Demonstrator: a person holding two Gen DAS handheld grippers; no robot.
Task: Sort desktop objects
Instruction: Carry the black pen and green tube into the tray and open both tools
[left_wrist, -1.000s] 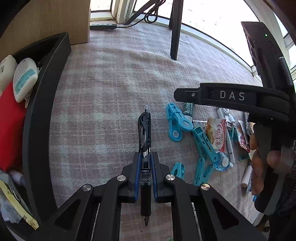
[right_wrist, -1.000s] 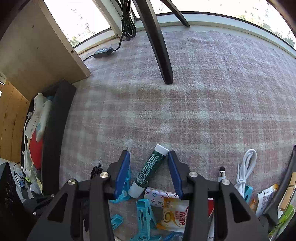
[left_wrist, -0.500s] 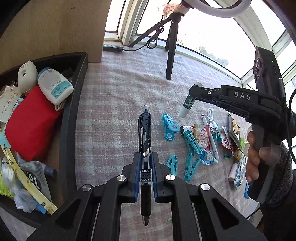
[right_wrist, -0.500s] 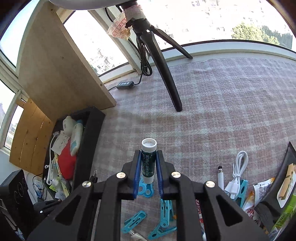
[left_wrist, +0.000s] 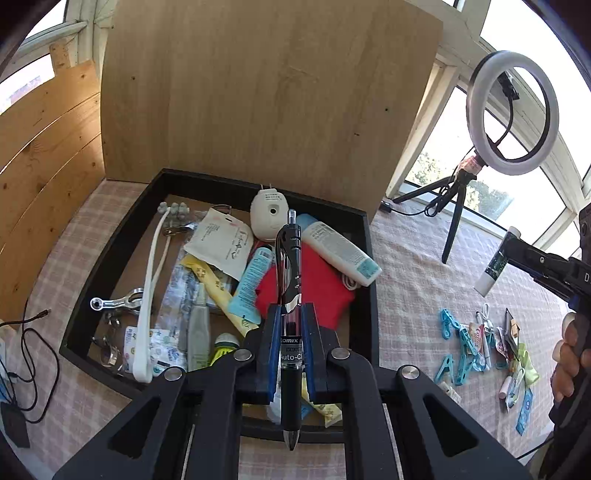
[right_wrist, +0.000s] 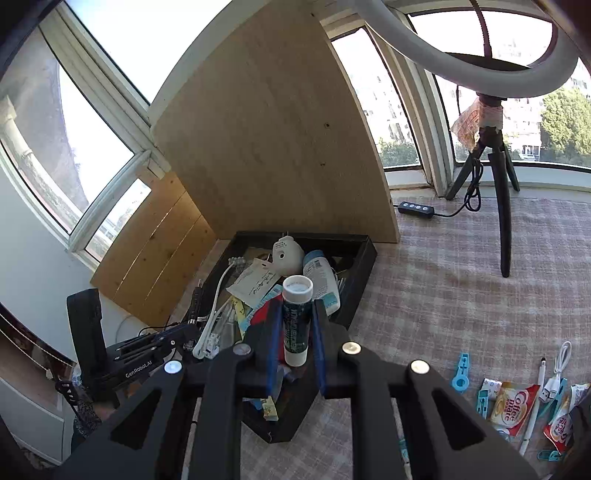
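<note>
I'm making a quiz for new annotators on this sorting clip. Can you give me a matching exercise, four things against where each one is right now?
Things:
1. black pen
2. lip balm stick
3. red pouch
4. blue clothes pegs

Places:
A. lying loose on the checked cloth
B. clamped in the right tool
C. inside the black tray
D. clamped in the left tool

Pairs: 1-D, 2-B, 3-C, 4-A
</note>
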